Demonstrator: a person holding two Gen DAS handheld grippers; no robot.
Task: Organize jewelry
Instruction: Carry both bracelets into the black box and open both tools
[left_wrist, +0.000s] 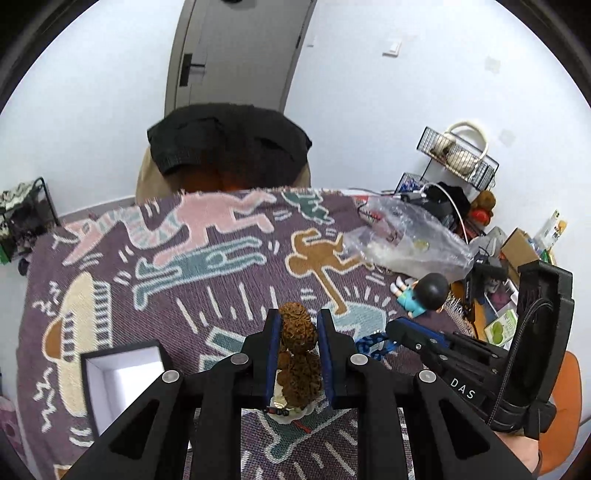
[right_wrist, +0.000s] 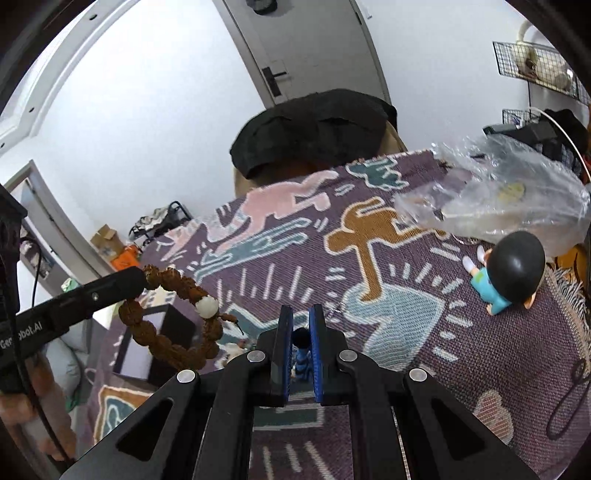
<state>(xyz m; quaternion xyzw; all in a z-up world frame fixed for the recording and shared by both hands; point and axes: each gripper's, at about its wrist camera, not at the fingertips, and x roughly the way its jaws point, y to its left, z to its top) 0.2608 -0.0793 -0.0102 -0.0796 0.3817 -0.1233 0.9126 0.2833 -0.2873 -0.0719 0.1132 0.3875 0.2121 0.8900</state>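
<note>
On right hand-held gripper (left_wrist: 395, 330): "DAS".

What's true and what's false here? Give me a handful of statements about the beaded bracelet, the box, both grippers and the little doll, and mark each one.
1. The left gripper holds the brown beaded bracelet above the tablecloth. True.
2. The bracelet is all brown beads. False: one bead is white.
3. The black box is closed. False: it is open, showing a white inside.
4. The doll lies on the tablecloth near a clear plastic bag. True.
5. The right gripper grips the doll. False: blue cord sits between its fingers, and the doll lies apart from it.
</note>
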